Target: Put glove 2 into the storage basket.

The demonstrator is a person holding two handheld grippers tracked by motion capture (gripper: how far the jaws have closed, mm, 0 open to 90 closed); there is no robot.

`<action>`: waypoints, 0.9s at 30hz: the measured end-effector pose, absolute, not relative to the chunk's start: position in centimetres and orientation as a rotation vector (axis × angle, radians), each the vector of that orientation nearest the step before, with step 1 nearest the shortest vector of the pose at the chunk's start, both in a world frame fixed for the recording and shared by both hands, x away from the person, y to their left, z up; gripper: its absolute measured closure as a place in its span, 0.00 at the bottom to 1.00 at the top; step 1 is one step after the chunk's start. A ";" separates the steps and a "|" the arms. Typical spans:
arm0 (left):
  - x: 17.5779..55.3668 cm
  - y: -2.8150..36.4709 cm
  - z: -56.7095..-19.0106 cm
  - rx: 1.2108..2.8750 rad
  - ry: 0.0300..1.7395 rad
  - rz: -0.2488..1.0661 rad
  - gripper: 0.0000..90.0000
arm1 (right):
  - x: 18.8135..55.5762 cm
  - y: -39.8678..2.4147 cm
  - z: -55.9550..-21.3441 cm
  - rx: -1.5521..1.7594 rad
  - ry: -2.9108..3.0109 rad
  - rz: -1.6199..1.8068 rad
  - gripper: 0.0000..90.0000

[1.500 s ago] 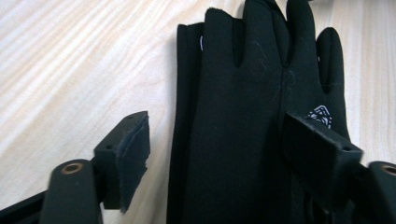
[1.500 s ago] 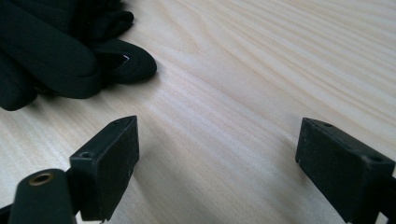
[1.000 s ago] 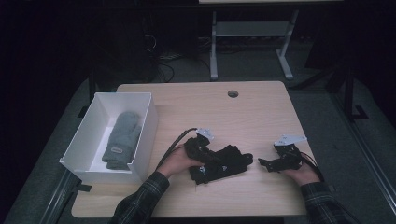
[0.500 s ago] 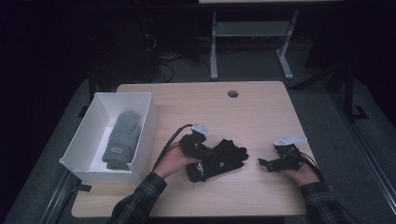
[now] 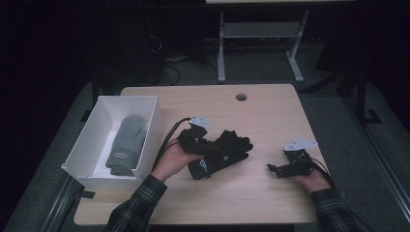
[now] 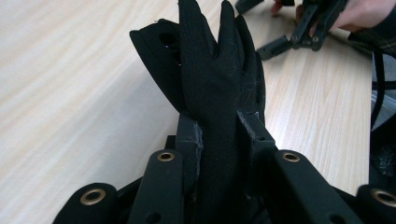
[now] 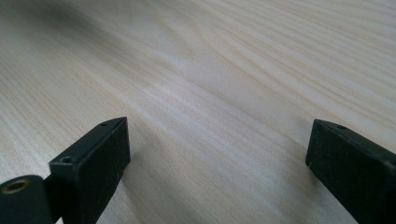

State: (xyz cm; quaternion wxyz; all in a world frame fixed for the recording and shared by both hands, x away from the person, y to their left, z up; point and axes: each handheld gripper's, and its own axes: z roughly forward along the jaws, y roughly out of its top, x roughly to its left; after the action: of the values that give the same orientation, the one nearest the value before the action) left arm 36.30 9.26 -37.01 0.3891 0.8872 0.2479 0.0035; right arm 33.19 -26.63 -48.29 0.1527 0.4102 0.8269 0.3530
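A black glove (image 5: 231, 147) lies at the middle of the wooden table (image 5: 270, 111), one end lifted. My left gripper (image 5: 202, 144) is shut on it, and its jaws have just been closing with the glove between them. In the left gripper view, the jaws of the left gripper (image 6: 219, 128) pinch the black glove (image 6: 210, 70), whose fingers stand up beyond them. My right gripper (image 5: 273, 169) rests on the table at the right, open, with nothing in it. In its own view the right gripper (image 7: 219, 144) has bare wood between wide jaws.
A white box (image 5: 87, 141) stands at the table's left edge with a grey mitten (image 5: 126, 142) inside. A round cable hole (image 5: 241, 97) sits near the far edge. The right gripper (image 6: 299, 35) shows far off in the left gripper view.
My left gripper has risen and drifted slightly left, lifting the held end of the black glove off the table. The right gripper has stayed put.
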 end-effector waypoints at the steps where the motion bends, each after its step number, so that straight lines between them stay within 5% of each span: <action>1: 36.3 9.3 -36.6 2.251 0.634 0.018 0.81 | 33.2 -26.6 -48.3 1.178 2.372 1.013 0.07; 27: 36.4 17.5 -27.2 2.100 0.801 0.233 0.80 | 33.2 -26.6 -48.3 1.183 2.370 1.011 0.07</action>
State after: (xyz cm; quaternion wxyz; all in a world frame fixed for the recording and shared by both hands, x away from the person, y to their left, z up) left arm 36.37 17.49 -27.16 0.4267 0.8405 0.3205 0.0933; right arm 33.17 -26.59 -48.27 0.1525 0.4125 0.8261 0.3523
